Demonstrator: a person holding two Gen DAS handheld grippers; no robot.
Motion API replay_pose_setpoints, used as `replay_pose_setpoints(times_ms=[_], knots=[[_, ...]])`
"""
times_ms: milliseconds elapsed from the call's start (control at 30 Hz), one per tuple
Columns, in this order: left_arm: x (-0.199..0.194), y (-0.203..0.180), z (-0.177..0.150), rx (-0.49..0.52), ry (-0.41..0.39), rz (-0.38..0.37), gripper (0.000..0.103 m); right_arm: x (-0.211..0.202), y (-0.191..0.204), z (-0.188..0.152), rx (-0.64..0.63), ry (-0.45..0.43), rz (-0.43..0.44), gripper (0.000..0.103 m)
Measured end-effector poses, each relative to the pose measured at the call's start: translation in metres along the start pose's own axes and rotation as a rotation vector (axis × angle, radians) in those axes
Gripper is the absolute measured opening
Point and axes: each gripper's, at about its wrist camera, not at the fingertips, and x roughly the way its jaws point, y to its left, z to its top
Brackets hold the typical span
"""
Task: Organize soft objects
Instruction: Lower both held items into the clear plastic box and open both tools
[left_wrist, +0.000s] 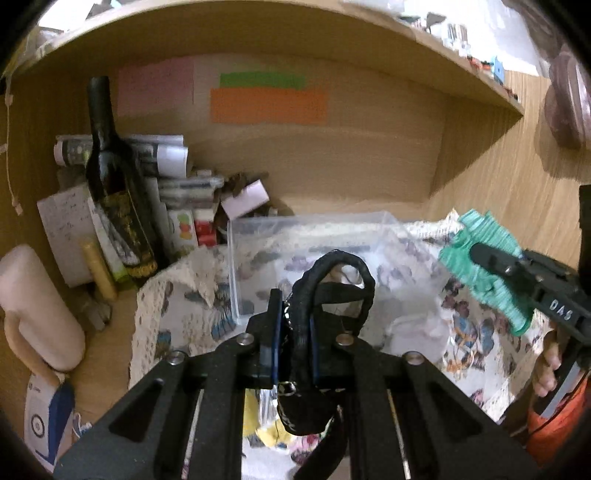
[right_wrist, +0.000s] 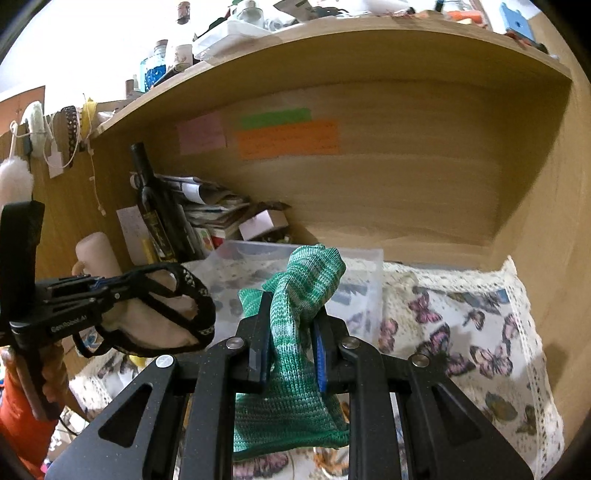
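Observation:
My left gripper (left_wrist: 295, 332) is shut on a black strappy fabric piece (left_wrist: 332, 284) with a cream pad, held above the near side of a clear plastic box (left_wrist: 236, 266). It also shows in the right wrist view (right_wrist: 107, 291), with the black piece (right_wrist: 184, 306) hanging from it. My right gripper (right_wrist: 290, 332) is shut on a green knitted cloth (right_wrist: 303, 295), held up just right of the box (right_wrist: 365, 273). In the left wrist view the right gripper (left_wrist: 480, 254) and green cloth (left_wrist: 480, 266) are at the right.
A butterfly-print cloth with a lace edge (right_wrist: 461, 332) covers the desk under the box. A dark wine bottle (left_wrist: 114, 192), stacked papers and small boxes (left_wrist: 177, 184) fill the back left corner. A cream roll (left_wrist: 33, 306) stands at the left. A wooden shelf (right_wrist: 369, 48) hangs overhead.

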Motion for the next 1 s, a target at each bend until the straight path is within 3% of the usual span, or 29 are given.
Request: replay_pose_setpoints(times_ms=[267,367,533,733,867,1000], knots=[[0.0,0.004,0.033,-0.013,-0.114,0.059,0.011,0.03,-0.003,0.022,-0.014,0.012,0.018,0.016],[0.013,0.005,0.039,-0.016,-0.116,0.077,0.011,0.049,-0.008,0.028,-0.023,0.047,0.013,0.016],[0.052,0.011,0.044,-0.033,-0.061,0.092,0.011,0.083,-0.016,0.032,-0.037,0.128,-0.009,0.016],[0.102,0.014,0.041,-0.053,0.067,0.112,0.011,0.123,-0.02,0.023,-0.067,0.261,-0.019,0.017],[0.116,0.006,0.036,-0.032,0.123,0.077,0.011,0.141,-0.015,0.012,-0.115,0.357,-0.024,0.018],[0.12,-0.005,0.03,0.004,0.137,0.069,0.014,0.142,-0.015,0.01,-0.136,0.377,-0.047,0.022]])
